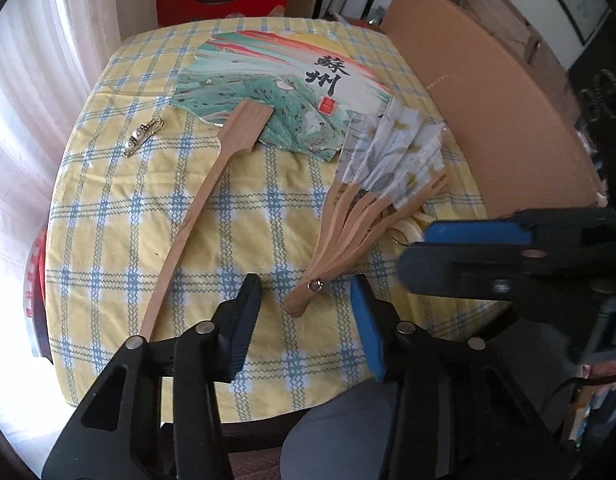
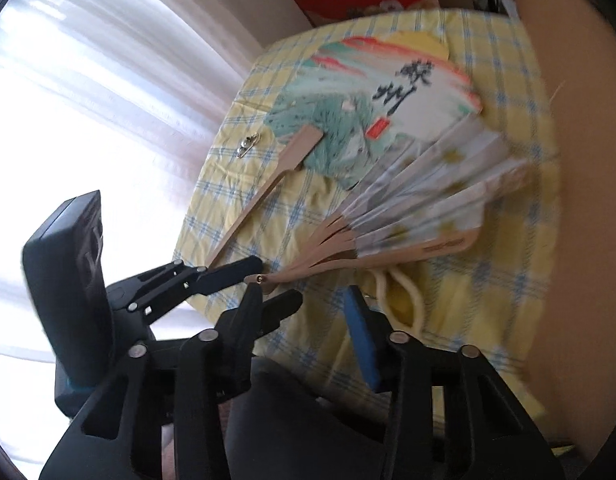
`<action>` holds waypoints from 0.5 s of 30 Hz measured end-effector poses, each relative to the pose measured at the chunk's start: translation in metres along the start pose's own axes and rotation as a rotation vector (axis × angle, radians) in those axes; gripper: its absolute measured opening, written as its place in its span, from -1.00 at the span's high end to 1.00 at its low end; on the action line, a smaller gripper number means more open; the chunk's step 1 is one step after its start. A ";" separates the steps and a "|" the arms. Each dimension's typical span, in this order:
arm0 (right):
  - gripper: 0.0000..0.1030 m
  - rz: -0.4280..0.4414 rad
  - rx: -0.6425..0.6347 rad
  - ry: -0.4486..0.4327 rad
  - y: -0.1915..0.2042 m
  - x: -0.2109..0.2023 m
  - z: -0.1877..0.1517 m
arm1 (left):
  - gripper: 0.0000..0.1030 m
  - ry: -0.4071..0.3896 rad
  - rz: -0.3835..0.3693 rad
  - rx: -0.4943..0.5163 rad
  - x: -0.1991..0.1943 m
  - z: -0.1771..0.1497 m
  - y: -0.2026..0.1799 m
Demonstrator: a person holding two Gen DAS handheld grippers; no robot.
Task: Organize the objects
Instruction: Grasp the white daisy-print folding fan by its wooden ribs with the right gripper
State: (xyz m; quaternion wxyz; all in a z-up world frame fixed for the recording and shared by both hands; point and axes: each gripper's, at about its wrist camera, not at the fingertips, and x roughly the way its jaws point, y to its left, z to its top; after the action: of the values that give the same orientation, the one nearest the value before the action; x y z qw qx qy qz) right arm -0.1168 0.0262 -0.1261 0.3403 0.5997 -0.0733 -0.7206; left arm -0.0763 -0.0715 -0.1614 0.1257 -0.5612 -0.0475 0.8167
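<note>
the folding fan (image 1: pixel 371 184) lies half spread on the checked tablecloth (image 1: pixel 236 216), its paper leaf pointing toward the cardboard box (image 1: pixel 487 112) and its riveted pivot end nearest the grippers. the flat painted fan (image 1: pixel 276 84) sits beyond it with its long wooden handle (image 1: pixel 196 216) running back toward the table edge, and the folding fan's leaf touches or overlaps the painted fan's lower corner. a small pearl brooch (image 1: pixel 144 136) lies well apart on the far-left side of the cloth, and a cream cord loop (image 2: pixel 403 300) shows from under the folding fan (it may be the fan's tassel; the right wrist view is too smeared to say).

the left gripper (image 1: pixel 304 324) hovers with its jaws apart and nothing between them, the gap lined up on the fan's pivot end. the right gripper (image 2: pixel 304 320) is likewise spread wide and empty, just short of the same pivot.

as for progress, nothing looks sorted yet: all items lie loose on the cloth, the fan is not folded, and nothing is gathered. judging by both grippers closing in on the pivot, the step in hand is probably taking hold of the folding fan, to close it or move it; the painted fan and brooch would remain.
</note>
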 end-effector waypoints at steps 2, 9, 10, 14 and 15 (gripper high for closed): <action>0.26 0.014 0.027 -0.013 -0.002 0.003 0.001 | 0.29 0.001 -0.032 -0.012 -0.002 -0.001 0.002; 0.26 0.039 0.097 -0.012 -0.006 0.017 0.008 | 0.31 0.005 -0.103 -0.025 -0.003 -0.004 0.000; 0.26 0.032 0.098 -0.002 -0.005 0.021 0.007 | 0.31 0.006 -0.105 -0.022 -0.002 -0.004 0.000; 0.26 0.022 0.106 0.012 0.000 0.032 0.006 | 0.31 0.013 -0.127 -0.008 -0.004 -0.005 -0.004; 0.28 0.021 0.110 0.013 -0.001 0.034 0.006 | 0.31 0.014 -0.132 -0.007 -0.004 -0.004 -0.004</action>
State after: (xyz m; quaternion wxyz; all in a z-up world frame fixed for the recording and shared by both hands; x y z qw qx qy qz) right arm -0.1239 0.0052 -0.1525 0.3151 0.6211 -0.1169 -0.7080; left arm -0.0706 -0.0688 -0.1586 0.1778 -0.5628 -0.0863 0.8026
